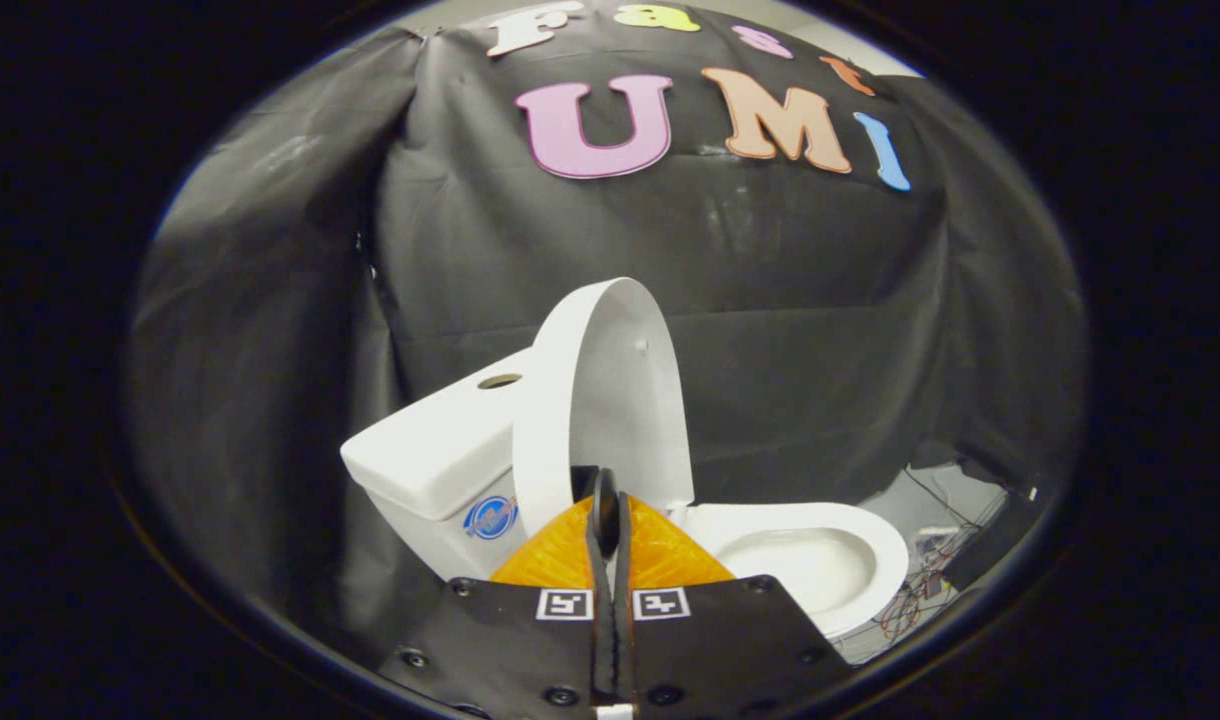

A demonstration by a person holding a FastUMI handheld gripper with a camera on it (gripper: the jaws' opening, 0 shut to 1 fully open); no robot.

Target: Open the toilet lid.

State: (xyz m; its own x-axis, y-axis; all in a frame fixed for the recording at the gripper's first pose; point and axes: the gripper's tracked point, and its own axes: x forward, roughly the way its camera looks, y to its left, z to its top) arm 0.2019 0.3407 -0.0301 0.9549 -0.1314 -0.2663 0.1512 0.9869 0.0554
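The toilet lid (610, 400) stands raised near upright against the tank (435, 450), the bowl (820, 560) exposed beside it. The gripper (608, 505), fingers pressed together and empty, sits just before the lid's lower edge. Opening looks complete; only a clean pull-back seems left.

pale floor (910, 505) carries the white toilet (820, 560) (cables (920, 590) alongside).

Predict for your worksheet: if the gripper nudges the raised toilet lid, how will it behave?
The lid looks like rigid, glossy plastic, so probably stiff and slippery. Standing upright against the tank, it would likely pivot at its base and could fall onto the bowl. The gripper sits shut just below it.
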